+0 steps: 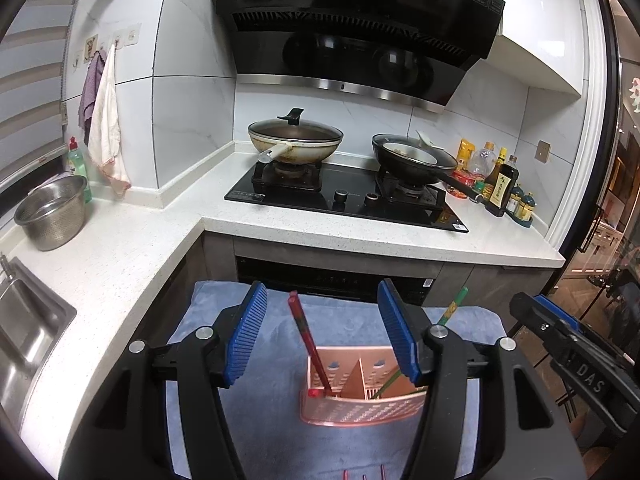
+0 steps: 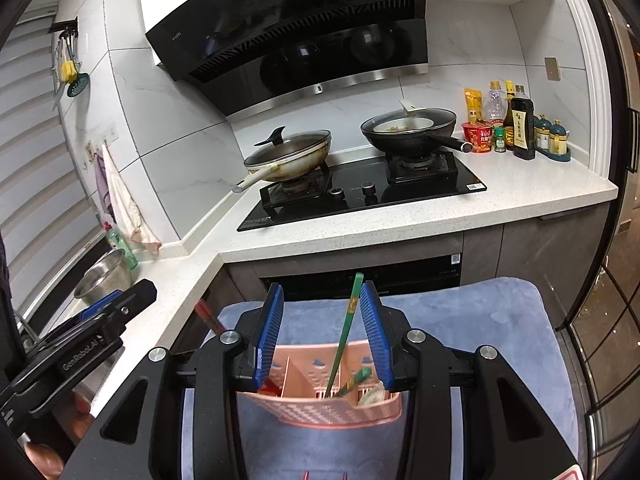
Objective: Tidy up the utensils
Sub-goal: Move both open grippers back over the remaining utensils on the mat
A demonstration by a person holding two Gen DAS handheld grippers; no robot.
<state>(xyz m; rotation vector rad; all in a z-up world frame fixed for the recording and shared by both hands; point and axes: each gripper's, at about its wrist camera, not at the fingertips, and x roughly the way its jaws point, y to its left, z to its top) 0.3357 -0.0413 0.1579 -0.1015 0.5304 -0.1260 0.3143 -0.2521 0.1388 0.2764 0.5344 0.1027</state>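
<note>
Right claw (image 2: 322, 336) hangs open around the green chopstick (image 2: 345, 336) standing tilted in the pink caddy (image 2: 320, 408), while left claw (image 1: 322, 336), also open, sits nearer the red chopsticks (image 1: 310, 344).

There's "vatti" in pale letters on the black range hood (image 1: 356, 28), top left corner of its glass, and a white "19" badge at its right end, smaller print beside it too fine to read. The right tool (image 1: 576, 356), seen from the left wrist, shows "DAS" on its black body. From the right wrist, the left tool (image 2: 80, 344) carries "GenRobot.AI". The dark soy sauce bottle (image 2: 523, 128) has Chinese characters, illegible here
</note>
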